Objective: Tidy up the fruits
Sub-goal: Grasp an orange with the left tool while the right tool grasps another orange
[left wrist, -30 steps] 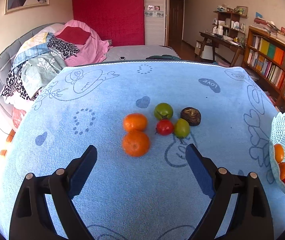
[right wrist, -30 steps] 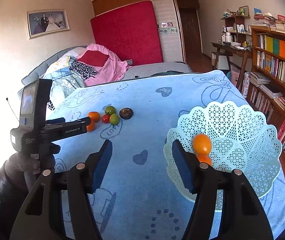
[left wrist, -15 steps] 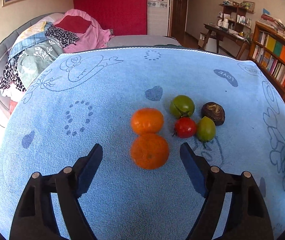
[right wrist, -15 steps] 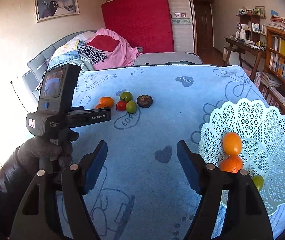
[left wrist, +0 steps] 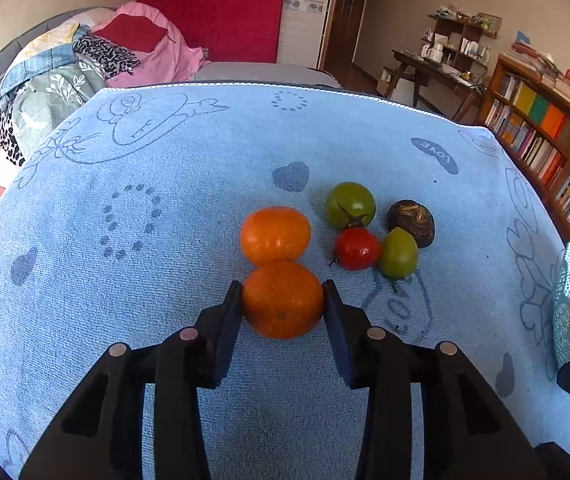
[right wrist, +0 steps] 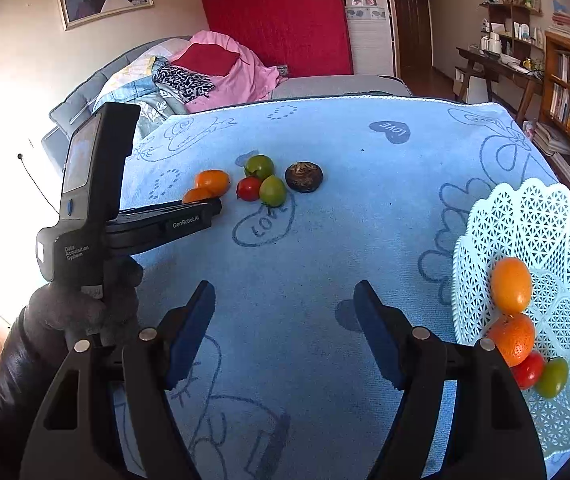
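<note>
"GenRobot.AI" on left hand-held gripper (right wrist: 189,222); "LOVE" on cloth (right wrist: 390,132)

On the towel-covered table (left wrist: 165,360), the near orange (left wrist: 283,300) sits between the left gripper's (left wrist: 283,304) pads, touching the far orange (left wrist: 275,235) just behind it. Right of the oranges lies a cluster of two tomatoes (left wrist: 351,205) far and near-right, a third tomato (left wrist: 357,249) between them, and a dark round fruit (left wrist: 412,222) at the far right. The basket (right wrist: 545,220) stands well apart at the right, near edge, with four fruits (right wrist: 511,284) in it, and the right gripper (right wrist: 285,320) hangs over bare cloth left of it.
</note>
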Motion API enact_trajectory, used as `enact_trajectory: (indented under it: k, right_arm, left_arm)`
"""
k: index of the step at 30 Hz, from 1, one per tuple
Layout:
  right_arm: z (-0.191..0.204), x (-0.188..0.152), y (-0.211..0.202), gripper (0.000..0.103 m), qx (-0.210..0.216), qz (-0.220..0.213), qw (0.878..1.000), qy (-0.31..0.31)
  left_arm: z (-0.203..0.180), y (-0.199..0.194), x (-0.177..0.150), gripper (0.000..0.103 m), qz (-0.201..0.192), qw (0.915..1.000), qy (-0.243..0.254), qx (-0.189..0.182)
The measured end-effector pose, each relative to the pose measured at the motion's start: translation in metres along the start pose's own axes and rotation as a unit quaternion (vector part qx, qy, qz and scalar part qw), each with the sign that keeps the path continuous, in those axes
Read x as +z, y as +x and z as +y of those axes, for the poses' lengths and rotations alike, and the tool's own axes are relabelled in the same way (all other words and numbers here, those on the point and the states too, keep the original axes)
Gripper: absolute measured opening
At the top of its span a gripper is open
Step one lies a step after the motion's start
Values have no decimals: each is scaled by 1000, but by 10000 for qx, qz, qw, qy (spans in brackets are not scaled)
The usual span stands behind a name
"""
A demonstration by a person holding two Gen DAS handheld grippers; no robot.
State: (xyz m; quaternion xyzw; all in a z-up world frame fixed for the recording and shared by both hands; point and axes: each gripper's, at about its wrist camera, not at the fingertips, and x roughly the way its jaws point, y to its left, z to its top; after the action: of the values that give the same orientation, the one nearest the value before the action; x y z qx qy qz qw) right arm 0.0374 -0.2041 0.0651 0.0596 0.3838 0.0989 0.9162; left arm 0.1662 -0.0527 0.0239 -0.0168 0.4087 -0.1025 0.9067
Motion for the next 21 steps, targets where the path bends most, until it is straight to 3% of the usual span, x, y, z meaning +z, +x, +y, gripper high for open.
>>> enact_trajectory:
  k: [4, 14, 21]
  right_arm:
    - [0, 8, 14, 74, 41, 113, 9999, 106]
    - [5, 35, 48, 74, -26, 124, 9998, 184]
    - [19, 44, 75, 66, 58, 228, 9997, 83]
  left_arm:
    - [2, -8, -2, 40, -36, 9999, -65, -83]
    - [13, -42, 7, 40, -552, 9983, -176, 64]
    - [39, -51, 15, 40, -618, 9963, -566, 212]
